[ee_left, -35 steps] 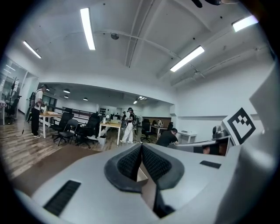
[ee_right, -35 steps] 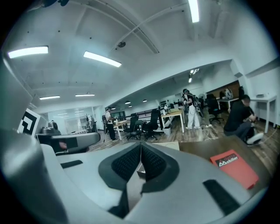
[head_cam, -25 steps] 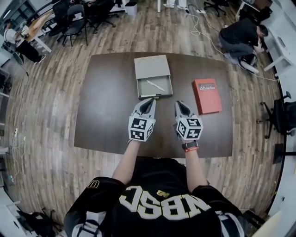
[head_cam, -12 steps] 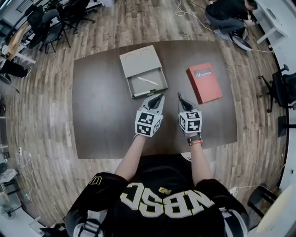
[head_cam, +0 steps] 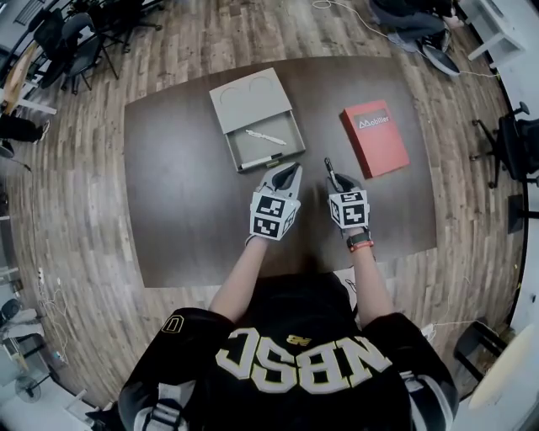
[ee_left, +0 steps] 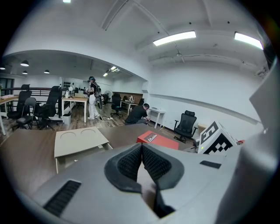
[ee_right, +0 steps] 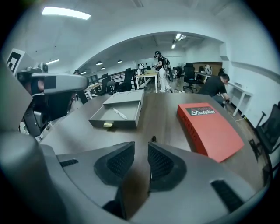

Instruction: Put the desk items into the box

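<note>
As the right gripper [head_cam: 335, 178] was opening, we noted a slim dark thing [ee_right: 153, 140], likely a pen, against one pad. The left gripper [head_cam: 286, 174] sat pressed together, empty. The red book [head_cam: 375, 137] lay right of the box [head_cam: 248, 99]. Risk: unpinched, the slim dark thing could roll off.

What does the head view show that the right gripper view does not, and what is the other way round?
Only the head view: the person's black shirt and the wristband. Only the right gripper view: the gap of the right hand-held gripper, its jaws opening with a thin dark pen between them, and the ceiling light. Both: the open box, the white pen inside it, the red book.
</note>
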`<state>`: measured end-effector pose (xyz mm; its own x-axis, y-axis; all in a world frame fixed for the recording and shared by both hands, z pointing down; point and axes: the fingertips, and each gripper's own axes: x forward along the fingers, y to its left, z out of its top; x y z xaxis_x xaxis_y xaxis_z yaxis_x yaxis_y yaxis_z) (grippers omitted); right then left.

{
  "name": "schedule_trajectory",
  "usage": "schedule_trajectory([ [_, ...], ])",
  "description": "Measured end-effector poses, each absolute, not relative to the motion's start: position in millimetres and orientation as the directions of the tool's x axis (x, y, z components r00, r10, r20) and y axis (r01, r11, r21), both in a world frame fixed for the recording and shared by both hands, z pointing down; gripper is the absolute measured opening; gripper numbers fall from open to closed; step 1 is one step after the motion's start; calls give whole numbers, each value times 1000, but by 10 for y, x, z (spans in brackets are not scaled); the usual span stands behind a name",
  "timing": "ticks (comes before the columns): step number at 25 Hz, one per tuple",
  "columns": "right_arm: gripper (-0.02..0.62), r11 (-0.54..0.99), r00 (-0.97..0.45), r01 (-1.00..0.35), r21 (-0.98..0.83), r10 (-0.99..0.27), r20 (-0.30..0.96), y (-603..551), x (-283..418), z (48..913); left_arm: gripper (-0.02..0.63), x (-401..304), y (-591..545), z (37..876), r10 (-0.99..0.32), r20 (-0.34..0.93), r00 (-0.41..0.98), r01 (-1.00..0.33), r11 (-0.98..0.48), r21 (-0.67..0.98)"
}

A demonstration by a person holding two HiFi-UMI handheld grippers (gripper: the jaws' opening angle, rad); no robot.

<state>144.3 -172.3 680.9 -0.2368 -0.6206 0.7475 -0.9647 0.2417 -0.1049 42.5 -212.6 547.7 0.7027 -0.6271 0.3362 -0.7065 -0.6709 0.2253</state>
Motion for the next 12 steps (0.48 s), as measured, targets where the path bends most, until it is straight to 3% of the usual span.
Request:
schedule_trajectory([
  [12,110,210,-196,-973,-95,-535,822,-1796,1624,7372,17,507,-2076,5723,-595,396,699,-706,-661,254],
])
